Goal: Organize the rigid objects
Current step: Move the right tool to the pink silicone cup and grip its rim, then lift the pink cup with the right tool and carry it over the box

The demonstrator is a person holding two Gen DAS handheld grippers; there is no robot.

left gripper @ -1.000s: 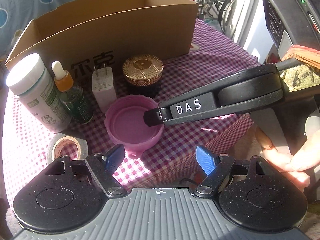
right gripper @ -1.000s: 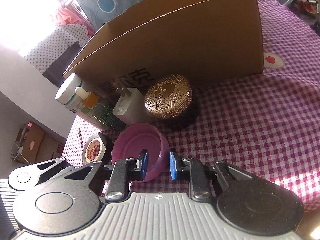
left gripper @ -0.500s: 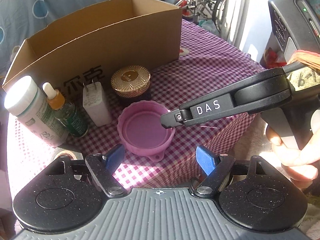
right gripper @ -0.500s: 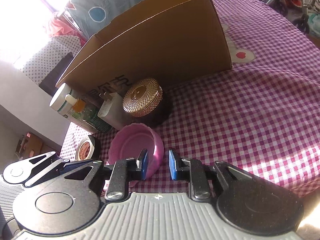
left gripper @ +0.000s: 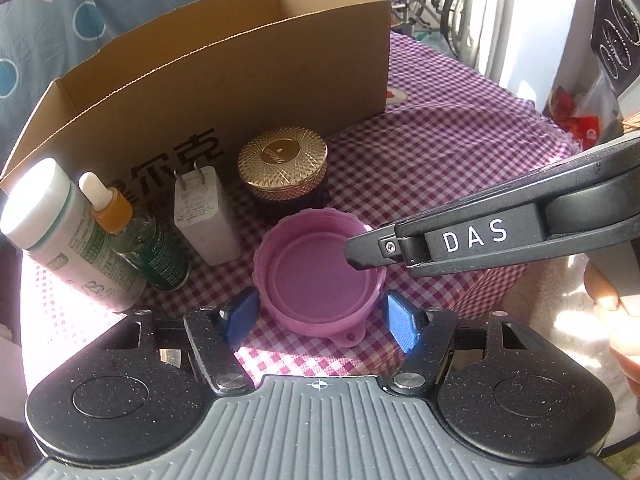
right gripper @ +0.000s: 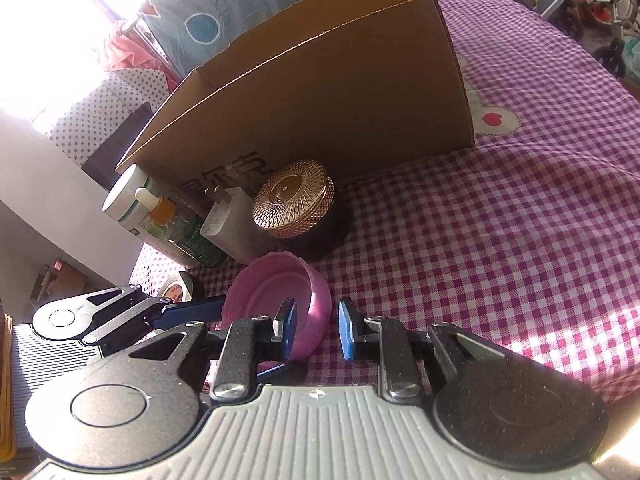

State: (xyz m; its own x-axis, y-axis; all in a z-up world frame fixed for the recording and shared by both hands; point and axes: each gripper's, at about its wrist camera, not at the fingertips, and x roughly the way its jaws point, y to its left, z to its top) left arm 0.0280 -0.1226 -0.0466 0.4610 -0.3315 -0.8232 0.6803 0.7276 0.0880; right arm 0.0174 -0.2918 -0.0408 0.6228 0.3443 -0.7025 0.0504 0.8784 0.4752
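a: where was the pink bowl [left gripper: 320, 268]?

b: on the table [left gripper: 440, 152], right tool [right gripper: 316, 328] pinching its rim. my left tool [left gripper: 320, 316] was just closing around it, pads not touching.

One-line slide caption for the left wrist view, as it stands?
Right gripper pinches pink lid's rim while left gripper, jaws just closing, straddles it before the cardboard box.
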